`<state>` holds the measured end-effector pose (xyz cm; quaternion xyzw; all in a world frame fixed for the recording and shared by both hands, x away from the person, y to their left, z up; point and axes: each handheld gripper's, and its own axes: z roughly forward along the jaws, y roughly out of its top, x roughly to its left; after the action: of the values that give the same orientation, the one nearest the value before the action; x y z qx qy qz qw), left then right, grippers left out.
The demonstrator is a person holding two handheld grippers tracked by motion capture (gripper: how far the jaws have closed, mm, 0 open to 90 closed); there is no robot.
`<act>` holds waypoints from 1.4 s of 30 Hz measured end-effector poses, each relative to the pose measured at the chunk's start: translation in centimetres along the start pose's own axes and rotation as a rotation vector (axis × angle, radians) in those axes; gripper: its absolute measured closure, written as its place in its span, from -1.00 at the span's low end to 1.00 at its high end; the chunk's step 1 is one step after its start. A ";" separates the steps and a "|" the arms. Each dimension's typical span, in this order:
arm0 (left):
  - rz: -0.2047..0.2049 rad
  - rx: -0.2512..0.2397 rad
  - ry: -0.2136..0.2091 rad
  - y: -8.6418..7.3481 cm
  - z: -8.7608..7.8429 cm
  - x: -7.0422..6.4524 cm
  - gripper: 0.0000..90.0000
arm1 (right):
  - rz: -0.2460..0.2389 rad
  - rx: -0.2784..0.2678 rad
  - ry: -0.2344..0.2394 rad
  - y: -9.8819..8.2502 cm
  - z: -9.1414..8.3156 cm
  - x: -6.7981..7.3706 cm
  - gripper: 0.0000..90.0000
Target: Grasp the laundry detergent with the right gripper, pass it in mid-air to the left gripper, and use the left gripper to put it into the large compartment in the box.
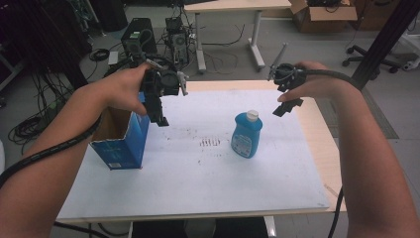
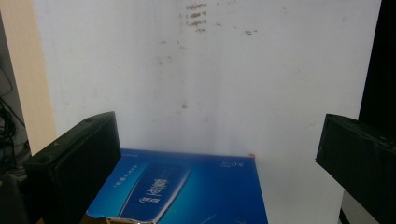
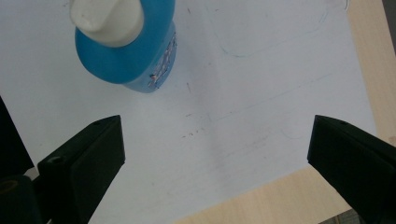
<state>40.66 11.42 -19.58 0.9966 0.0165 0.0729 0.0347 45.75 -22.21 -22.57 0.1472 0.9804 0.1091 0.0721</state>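
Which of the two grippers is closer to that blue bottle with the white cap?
Right. The right gripper hovers just up and right of the blue bottle; the left gripper hangs farther off, over the blue box.

a light wooden table (image 1: 317, 144) is seen across the middle of the high view, most of its top covered by a white sheet (image 1: 198, 173) marked with dark smudges near the centre. an open blue box (image 1: 121, 139) is stood on the sheet at centre left, and a blue bottle (image 1: 246, 135) with a white cap is stood upright right of centre, well apart from the box.
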 end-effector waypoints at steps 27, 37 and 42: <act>0.008 0.032 -0.008 0.1 1.3 -0.5 -1.00 | 0.066 -0.137 0.074 -4.8 6.2 5.0 -0.91; 0.011 0.036 -0.013 0.5 1.5 -0.4 -1.00 | 0.100 -0.212 0.101 -5.8 8.6 5.9 -0.92; 0.009 0.040 -0.015 0.6 1.7 -0.4 -1.00 | 0.115 -0.229 0.112 -6.0 10.0 6.2 -0.92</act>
<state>40.48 10.74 -21.24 0.9977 0.0131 0.0650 0.0144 39.96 -24.03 -34.29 0.1875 0.9540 0.2322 0.0272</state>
